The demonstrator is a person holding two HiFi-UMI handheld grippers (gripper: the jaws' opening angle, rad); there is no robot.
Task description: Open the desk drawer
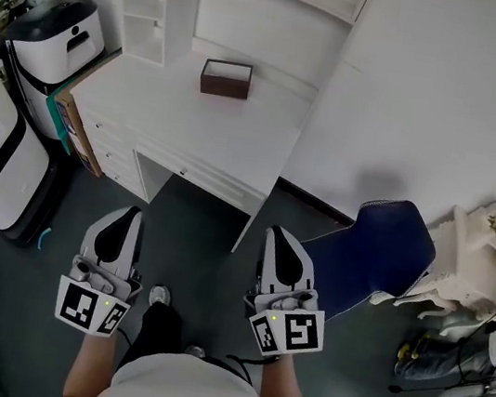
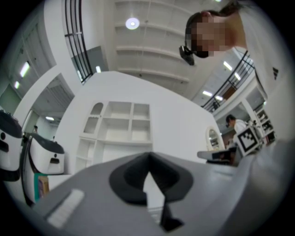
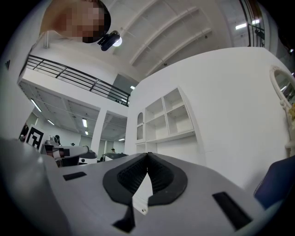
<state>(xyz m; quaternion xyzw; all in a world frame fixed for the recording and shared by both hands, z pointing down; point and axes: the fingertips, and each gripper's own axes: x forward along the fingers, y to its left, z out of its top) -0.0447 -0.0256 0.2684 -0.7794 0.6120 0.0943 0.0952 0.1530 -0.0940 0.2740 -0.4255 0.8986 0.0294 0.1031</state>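
The left gripper (image 1: 128, 220) and right gripper (image 1: 280, 243), closed and empty, hover short of the desk (image 1: 206, 125), whose drawer (image 1: 209, 180), under the desk's front edge, is probably rigid and light-sliding, best taken by its front.

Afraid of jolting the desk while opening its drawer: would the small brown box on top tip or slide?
The brown box looks low and flat-bottomed, so it probably would not tip or roll. It seems open-topped and thin-walled, so it is likely light. On the smooth white desk it may slide a little.
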